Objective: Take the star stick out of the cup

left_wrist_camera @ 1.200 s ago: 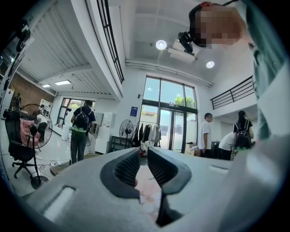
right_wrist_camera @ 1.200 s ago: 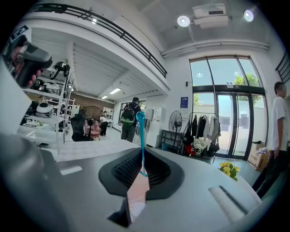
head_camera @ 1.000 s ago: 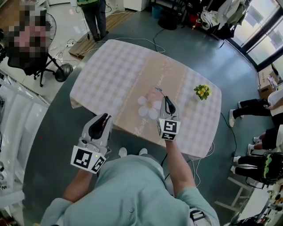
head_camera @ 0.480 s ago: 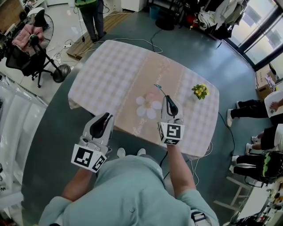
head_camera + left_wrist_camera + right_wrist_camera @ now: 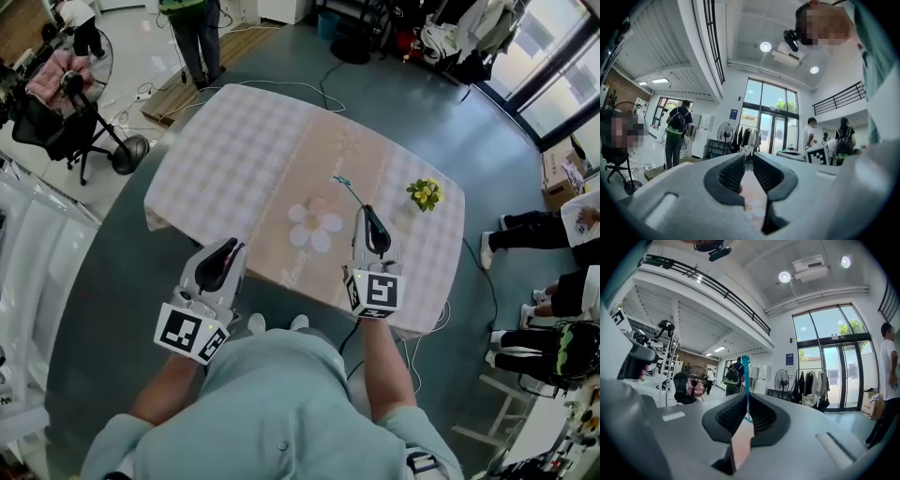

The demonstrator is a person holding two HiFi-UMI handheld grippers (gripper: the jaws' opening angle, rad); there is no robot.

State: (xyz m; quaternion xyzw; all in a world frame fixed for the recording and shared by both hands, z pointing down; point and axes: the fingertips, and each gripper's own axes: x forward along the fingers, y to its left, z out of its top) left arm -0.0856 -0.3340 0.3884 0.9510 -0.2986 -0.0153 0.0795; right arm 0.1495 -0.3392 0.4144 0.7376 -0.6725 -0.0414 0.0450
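Note:
A thin teal star stick [image 5: 350,190] [image 5: 746,385] stands up out of my right gripper [image 5: 367,217] [image 5: 746,412], which is shut on its lower end. Its star tip [image 5: 745,360] points away from me over the table. The pale pink cup [image 5: 321,204] is faint against the cloth, beside a white flower shape [image 5: 316,228], left of the stick and apart from it. My left gripper [image 5: 226,254] [image 5: 748,165] hangs off the table's near edge. Only a thin slit separates its jaws, with nothing between them.
The checked tablecloth covers the table [image 5: 244,150]. A small pot of yellow flowers [image 5: 427,194] stands near the right edge. People are standing beyond the far edge [image 5: 199,33] and sitting at the right [image 5: 553,234]. A fan [image 5: 70,89] stands at the left.
My right gripper has drawn back toward me and to the right with the stick, carrying it away from the cup. The left gripper has barely shifted.

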